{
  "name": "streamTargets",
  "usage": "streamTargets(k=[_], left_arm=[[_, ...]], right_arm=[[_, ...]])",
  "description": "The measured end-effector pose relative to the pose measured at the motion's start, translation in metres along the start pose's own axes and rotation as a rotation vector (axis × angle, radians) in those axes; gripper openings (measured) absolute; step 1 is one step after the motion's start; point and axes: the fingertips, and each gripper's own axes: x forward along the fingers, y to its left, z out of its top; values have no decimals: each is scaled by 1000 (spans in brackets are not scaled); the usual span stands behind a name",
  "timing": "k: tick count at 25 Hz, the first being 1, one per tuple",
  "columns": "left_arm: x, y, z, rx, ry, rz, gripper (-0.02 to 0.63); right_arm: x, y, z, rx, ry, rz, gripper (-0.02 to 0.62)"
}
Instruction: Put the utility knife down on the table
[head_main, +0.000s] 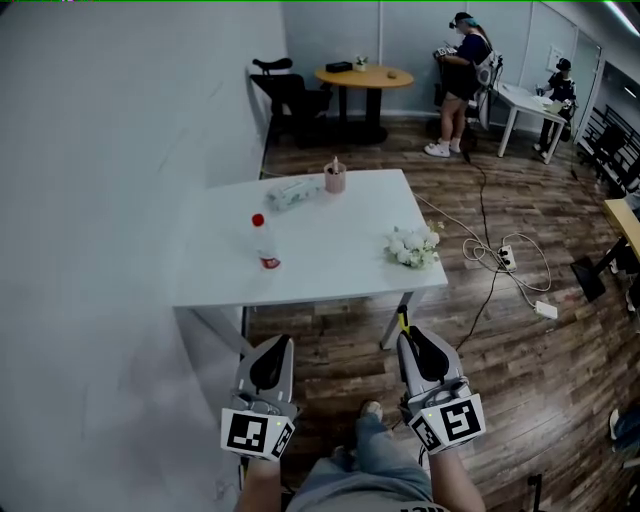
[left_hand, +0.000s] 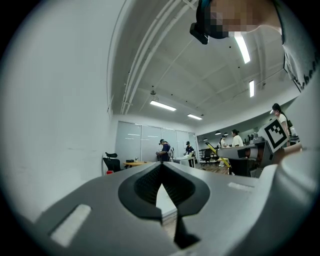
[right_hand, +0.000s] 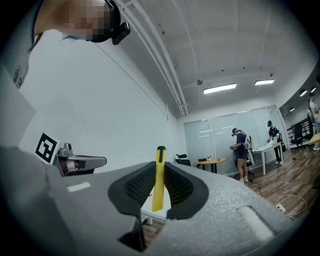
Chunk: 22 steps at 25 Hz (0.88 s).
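Observation:
A yellow utility knife (head_main: 403, 319) (right_hand: 158, 180) stands upright between the jaws of my right gripper (head_main: 410, 338) (right_hand: 159, 167), which is shut on it, its black tip poking above the jaws. My left gripper (head_main: 272, 345) (left_hand: 161, 167) is shut with nothing in it. Both grippers hang over the wooden floor just short of the near edge of the white table (head_main: 330, 270), the right one by the table's front right leg. In the left gripper view the knife (left_hand: 220, 153) shows small at the right.
On the table stand a red-capped bottle (head_main: 264, 243), a tissue pack (head_main: 292, 192), a pink cup (head_main: 335, 178) and white flowers (head_main: 413, 246). A white wall runs along the left. Cables and a power strip (head_main: 505, 258) lie on the floor at right. A person (head_main: 462, 85) stands beyond.

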Motion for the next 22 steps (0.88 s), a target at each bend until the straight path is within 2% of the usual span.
streamTargets(k=[22], left_arm=[[116, 50, -8, -3, -18, 55, 12]], right_arm=[[116, -70, -8, 4, -3, 58, 54]])
